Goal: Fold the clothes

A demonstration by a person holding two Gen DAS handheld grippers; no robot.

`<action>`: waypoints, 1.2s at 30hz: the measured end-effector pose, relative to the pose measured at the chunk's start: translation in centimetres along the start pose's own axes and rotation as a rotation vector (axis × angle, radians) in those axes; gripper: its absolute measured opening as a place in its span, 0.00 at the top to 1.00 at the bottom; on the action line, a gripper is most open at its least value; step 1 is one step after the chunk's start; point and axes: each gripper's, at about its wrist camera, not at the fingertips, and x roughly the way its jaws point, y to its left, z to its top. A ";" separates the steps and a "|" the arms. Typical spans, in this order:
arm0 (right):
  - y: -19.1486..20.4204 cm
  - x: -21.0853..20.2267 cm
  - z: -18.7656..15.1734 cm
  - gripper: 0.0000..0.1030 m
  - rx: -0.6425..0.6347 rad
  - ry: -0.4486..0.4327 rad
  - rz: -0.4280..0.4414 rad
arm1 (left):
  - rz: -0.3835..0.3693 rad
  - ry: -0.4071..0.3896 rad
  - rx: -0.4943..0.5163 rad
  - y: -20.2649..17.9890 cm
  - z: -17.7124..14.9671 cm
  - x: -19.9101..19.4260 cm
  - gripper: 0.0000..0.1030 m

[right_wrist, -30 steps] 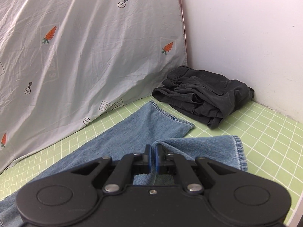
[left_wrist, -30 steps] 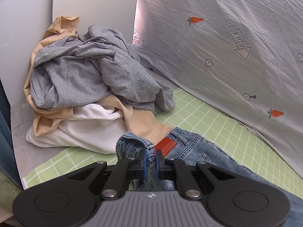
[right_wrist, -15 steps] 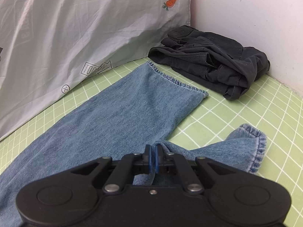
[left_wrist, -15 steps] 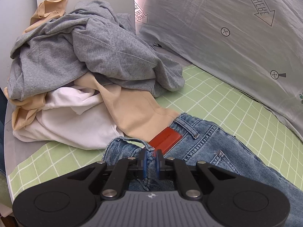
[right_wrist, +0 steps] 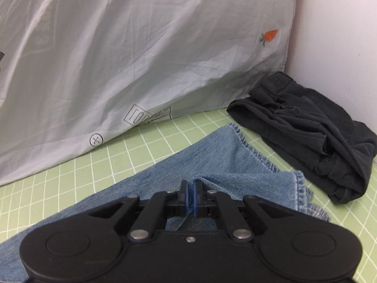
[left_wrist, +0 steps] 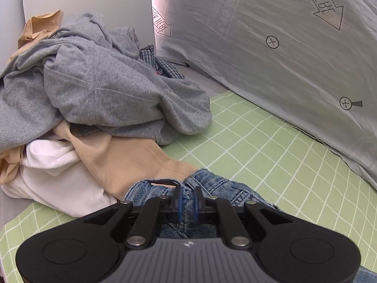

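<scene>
In the left wrist view, the left hand-held gripper [left_wrist: 187,201] pinches the bunched waistband of the blue jeans [left_wrist: 212,186], denim filling the narrow gap between its blue pads. The jeans lie at the near edge of the green grid mat [left_wrist: 259,146], running off to the right. Just beyond the waistband, a beige garment [left_wrist: 132,162] touches the denim; it is part of a heap at the left, with a white garment [left_wrist: 51,176] low down, a grey sweatshirt [left_wrist: 101,89] on top, and a bit of checked cloth [left_wrist: 162,66] showing behind. A pale grey sheet [left_wrist: 271,54] slopes along the far right, printed with carrots, crossed circles and arrows reading "LOOK HERE", the letters partly cut off.

In the right wrist view, the right hand-held gripper [right_wrist: 191,200] is pressed onto a raised fold of a jeans leg [right_wrist: 212,162]. The stitched hems lie to the right on the mat [right_wrist: 132,155]. Near them, by the white wall [right_wrist: 337,28], sits a crumpled dark garment [right_wrist: 313,129]. The sheet [right_wrist: 141,54] fills the far left; a boxed print shows only "LOO".
</scene>
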 end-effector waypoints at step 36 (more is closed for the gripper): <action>-2.3 7.9 0.3 0.83 -0.154 0.099 -0.157 | -0.027 0.133 0.452 -7.3 -3.2 2.0 0.42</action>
